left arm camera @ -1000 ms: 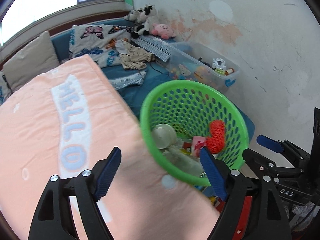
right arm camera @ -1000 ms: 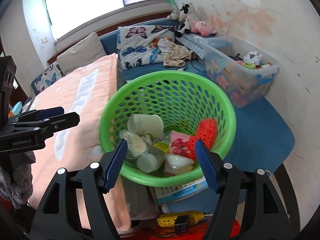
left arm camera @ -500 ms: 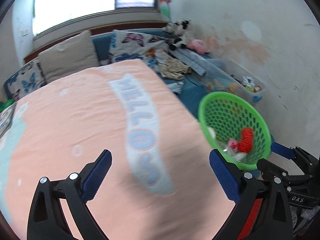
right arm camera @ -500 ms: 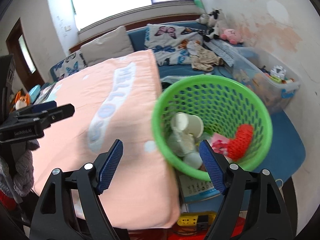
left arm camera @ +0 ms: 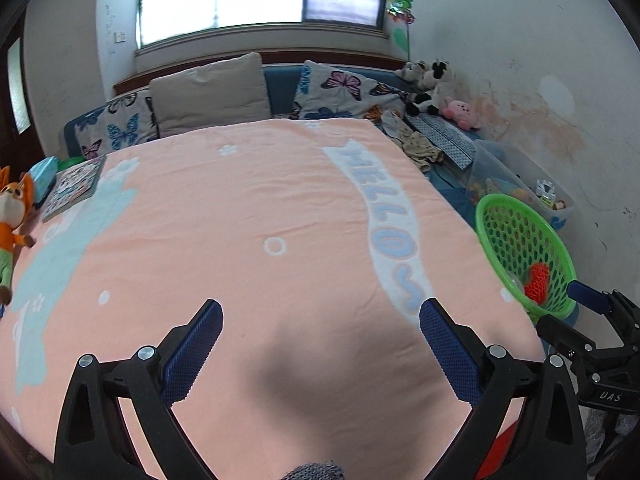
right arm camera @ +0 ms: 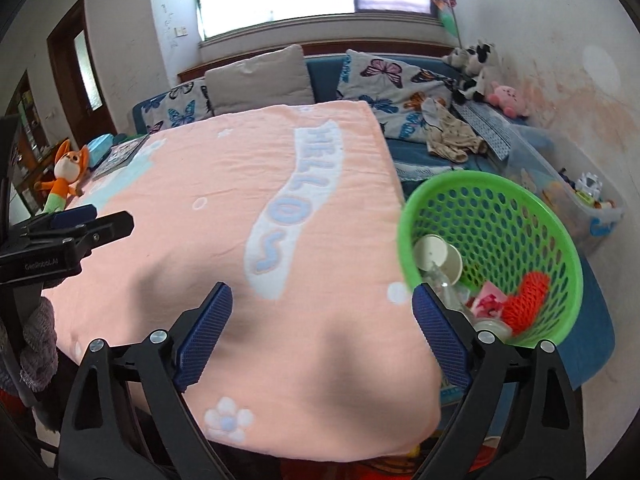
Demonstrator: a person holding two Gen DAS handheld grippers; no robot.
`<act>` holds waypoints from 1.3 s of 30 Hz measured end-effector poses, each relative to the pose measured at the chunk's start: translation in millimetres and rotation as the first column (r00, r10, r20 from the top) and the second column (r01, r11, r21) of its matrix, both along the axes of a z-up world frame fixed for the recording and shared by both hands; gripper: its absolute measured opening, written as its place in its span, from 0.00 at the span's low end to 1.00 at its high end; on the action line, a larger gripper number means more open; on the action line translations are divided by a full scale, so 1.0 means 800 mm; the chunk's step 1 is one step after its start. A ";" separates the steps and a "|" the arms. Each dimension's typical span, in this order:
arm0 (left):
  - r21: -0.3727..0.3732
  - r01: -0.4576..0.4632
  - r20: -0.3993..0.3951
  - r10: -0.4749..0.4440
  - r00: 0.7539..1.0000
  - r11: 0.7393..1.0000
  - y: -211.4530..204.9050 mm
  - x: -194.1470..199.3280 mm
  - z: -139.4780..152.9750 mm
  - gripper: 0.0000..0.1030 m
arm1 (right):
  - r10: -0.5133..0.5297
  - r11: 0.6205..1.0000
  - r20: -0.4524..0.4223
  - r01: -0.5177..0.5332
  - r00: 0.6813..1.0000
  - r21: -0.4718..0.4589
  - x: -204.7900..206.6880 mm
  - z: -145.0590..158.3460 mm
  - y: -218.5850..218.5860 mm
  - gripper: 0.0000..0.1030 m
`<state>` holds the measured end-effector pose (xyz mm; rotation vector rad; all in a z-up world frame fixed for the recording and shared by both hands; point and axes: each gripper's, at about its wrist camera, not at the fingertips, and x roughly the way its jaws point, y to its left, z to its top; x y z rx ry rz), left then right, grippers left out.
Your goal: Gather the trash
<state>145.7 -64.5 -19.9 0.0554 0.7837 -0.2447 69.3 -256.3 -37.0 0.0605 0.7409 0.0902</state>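
Observation:
A green perforated basket [right arm camera: 460,180] stands off the right edge of the pink "HELLO" blanket [right arm camera: 240,200]. It holds trash: paper cups [right arm camera: 436,258], a pink wrapper [right arm camera: 490,300] and a red mesh piece [right arm camera: 528,300]. My right gripper [right arm camera: 322,294] hangs over the blanket's near corner, left of the basket. Its jaws are opening and there is nothing between them. My left gripper [left arm camera: 320,312] is open wide over the blanket [left arm camera: 280,220], also with nothing in it. From there the basket [left arm camera: 492,204] sits at the far right with the red mesh [left arm camera: 538,280] showing inside.
An orange fox plush [left arm camera: 12,216] and a picture book [left arm camera: 76,188] lie at the blanket's left edge. Pillows [left arm camera: 208,92] line the back. A clear toy bin [right arm camera: 580,196], crumpled clothes [right arm camera: 448,136] and plush toys [right arm camera: 476,68] sit along the right wall.
Both views have swung left, away from the basket and onto the blanket; the basket now sits at the right. Both grippers' jaws stand wider than before.

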 end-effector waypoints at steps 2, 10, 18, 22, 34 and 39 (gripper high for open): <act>0.003 -0.019 0.007 0.019 1.000 1.000 0.010 -0.007 -0.001 0.93 | 0.006 1.000 0.002 -0.006 1.000 -0.006 0.000 -0.001 0.007 0.91; 0.004 -0.066 0.036 0.066 0.997 0.998 0.034 -0.032 0.000 0.93 | 0.031 0.999 0.002 -0.030 1.000 -0.040 0.001 -0.002 0.031 0.92; 0.019 -0.078 0.052 0.077 0.996 0.997 0.042 -0.042 -0.004 0.93 | 0.038 0.998 0.004 -0.038 0.999 -0.047 0.002 -0.005 0.036 0.93; 0.014 -0.087 0.054 0.086 0.995 0.996 0.048 -0.044 -0.004 0.93 | 0.041 0.998 0.005 -0.040 0.999 -0.048 0.002 -0.005 0.037 0.93; 0.016 -0.112 0.059 0.111 0.992 0.994 0.059 -0.049 -0.005 0.93 | 0.055 0.997 0.006 -0.055 0.998 -0.058 0.001 -0.008 0.047 0.94; 0.019 -0.120 0.059 0.119 0.991 0.993 0.064 -0.051 -0.007 0.93 | 0.062 0.996 0.004 -0.062 0.998 -0.061 0.001 -0.008 0.050 0.94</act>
